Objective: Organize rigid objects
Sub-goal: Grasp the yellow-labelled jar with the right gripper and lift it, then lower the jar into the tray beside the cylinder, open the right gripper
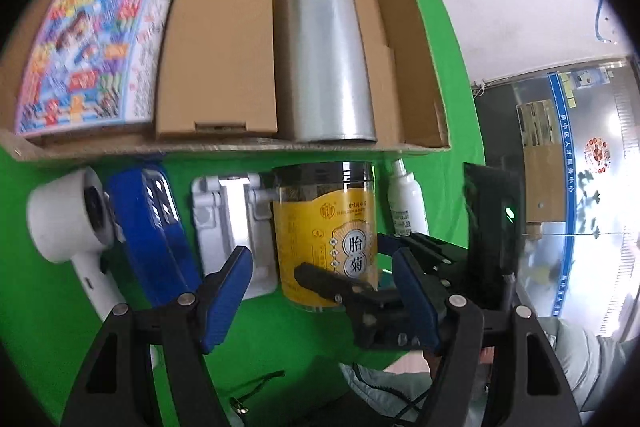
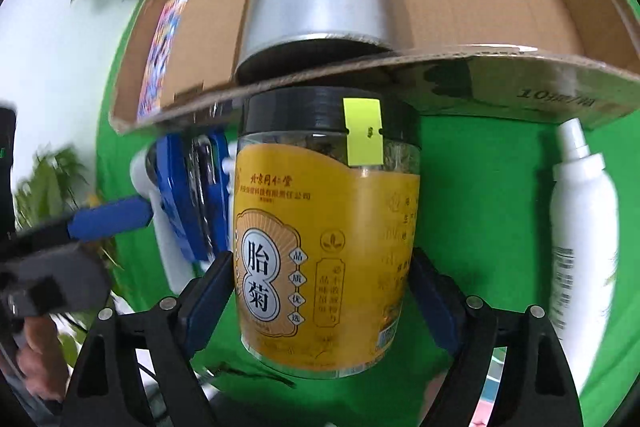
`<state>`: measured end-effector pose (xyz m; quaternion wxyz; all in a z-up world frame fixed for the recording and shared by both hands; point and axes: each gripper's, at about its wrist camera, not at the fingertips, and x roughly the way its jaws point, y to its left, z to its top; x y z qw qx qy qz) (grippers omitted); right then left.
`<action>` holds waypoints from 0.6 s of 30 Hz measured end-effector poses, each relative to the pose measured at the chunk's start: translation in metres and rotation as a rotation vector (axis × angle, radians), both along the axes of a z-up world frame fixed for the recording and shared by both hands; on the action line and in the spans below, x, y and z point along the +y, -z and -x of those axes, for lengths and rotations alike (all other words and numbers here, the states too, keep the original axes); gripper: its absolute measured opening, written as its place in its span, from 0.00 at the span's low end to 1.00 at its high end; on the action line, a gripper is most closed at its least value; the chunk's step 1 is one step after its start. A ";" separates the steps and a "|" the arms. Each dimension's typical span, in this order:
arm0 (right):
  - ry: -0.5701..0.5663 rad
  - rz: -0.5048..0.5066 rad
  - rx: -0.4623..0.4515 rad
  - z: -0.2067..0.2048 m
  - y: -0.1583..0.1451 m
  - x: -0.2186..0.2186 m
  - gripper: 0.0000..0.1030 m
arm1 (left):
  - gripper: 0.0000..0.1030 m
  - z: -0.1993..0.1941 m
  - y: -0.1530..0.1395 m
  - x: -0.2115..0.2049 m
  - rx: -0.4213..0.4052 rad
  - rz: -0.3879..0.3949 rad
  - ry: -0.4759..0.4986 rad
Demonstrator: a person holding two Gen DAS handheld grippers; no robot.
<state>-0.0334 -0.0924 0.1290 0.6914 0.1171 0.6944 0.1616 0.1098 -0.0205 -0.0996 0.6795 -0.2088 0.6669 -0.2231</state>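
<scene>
A clear jar with a yellow label and black lid [image 2: 326, 239] lies on the green cloth just before the cardboard box [image 2: 500, 79]. My right gripper [image 2: 320, 303] is shut on the jar, one blue finger on each side. The jar also shows in the left wrist view [image 1: 324, 235], with the right gripper [image 1: 360, 287] on it. My left gripper [image 1: 324, 299] is open and empty, close by the jar. In the box lie a silver cylinder [image 1: 324, 63], a brown carton [image 1: 220, 39] and a colourful printed box [image 1: 96, 39].
On the cloth beside the jar lie a white spray bottle [image 2: 582, 239], a blue flat case [image 1: 148, 227], a white handheld device [image 1: 72, 223] and a grey metal part [image 1: 228, 223]. A wall and glass panel stand off to the right.
</scene>
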 end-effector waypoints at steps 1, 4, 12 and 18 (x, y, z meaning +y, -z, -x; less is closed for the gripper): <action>-0.013 0.005 -0.006 0.004 -0.004 0.000 0.81 | 0.69 0.000 0.004 -0.002 0.016 0.018 0.002; -0.012 -0.028 0.012 0.016 -0.010 -0.011 0.81 | 0.69 -0.001 0.017 -0.015 0.062 0.085 0.023; 0.142 -0.179 0.090 0.035 -0.005 -0.045 0.81 | 0.76 0.006 0.061 -0.051 0.195 0.123 0.076; 0.159 -0.224 0.074 0.038 -0.011 -0.053 0.81 | 0.80 0.005 0.063 -0.041 0.229 0.171 0.018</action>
